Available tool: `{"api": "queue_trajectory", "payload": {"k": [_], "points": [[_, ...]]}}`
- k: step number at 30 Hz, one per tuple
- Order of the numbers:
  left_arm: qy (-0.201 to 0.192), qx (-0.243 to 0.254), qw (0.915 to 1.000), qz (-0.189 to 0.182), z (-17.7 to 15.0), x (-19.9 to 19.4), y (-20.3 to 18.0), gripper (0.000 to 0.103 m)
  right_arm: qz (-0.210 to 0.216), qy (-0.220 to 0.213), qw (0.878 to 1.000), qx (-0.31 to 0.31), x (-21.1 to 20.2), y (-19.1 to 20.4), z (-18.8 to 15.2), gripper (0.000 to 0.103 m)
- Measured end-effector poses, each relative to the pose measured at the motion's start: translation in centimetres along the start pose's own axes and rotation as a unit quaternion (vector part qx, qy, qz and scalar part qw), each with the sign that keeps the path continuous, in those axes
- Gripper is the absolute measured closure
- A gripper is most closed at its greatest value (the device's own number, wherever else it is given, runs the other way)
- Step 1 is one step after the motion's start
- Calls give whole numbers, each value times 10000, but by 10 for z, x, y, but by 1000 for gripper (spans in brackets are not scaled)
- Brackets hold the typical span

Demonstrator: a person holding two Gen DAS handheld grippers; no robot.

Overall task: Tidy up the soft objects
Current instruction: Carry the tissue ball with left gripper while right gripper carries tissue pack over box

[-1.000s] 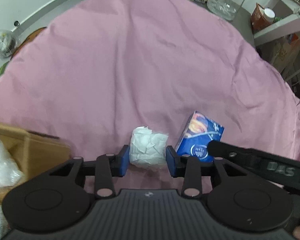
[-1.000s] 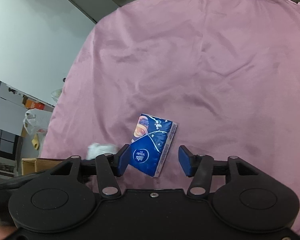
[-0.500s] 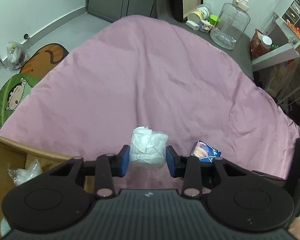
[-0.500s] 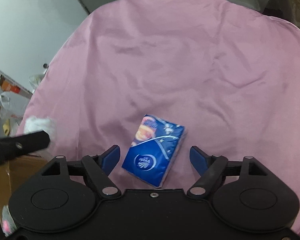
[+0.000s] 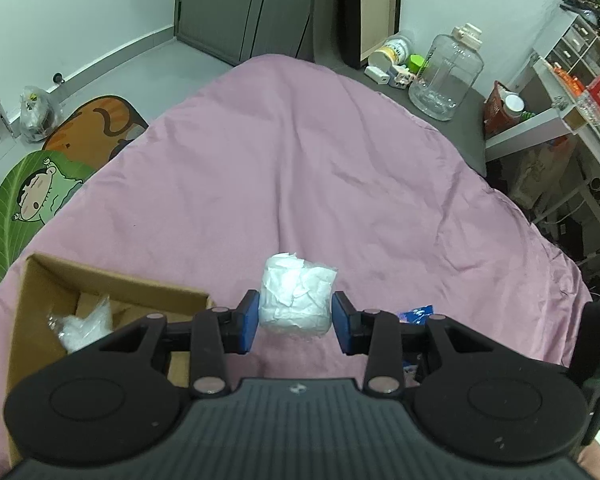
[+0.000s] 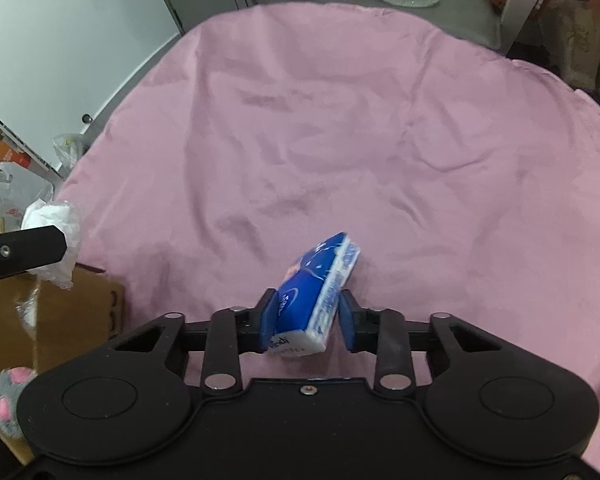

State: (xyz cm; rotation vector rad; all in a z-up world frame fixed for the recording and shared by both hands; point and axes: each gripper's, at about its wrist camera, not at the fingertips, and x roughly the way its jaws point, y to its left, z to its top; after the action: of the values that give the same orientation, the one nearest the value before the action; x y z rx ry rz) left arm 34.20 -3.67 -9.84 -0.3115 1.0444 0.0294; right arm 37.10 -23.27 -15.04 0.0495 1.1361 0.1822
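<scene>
Above pink bedding [image 6: 340, 120], downward-tilted right tongs [image 6: 307, 316] seemingly close on tissue pack [image 6: 318, 292].

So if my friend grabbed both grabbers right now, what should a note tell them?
Left gripper: shut on the white tissue bundle, lifted above the pink sheet, beside the cardboard box.
Right gripper: jaws closing around the blue tissue pack, which sits tilted between them.
Done: one white plastic-wrapped bundle already lies in the box.
Left: drop the white bundle in the box, then bring the blue pack over too. A grey and pink plush toy sits by the box; it may need sorting.
</scene>
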Motion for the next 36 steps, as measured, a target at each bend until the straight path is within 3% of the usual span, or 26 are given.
{"api": "queue_trajectory", "payload": {"k": [17,36], "points": [[-297,155,9994,-126,-31,-68,21,65,78,-694,9975,117,-88,19,-35,75],[-580,264,9976,-275,-40,-126,57,65,200,-1207,9924,-92,-149,63,-58,75]]}}
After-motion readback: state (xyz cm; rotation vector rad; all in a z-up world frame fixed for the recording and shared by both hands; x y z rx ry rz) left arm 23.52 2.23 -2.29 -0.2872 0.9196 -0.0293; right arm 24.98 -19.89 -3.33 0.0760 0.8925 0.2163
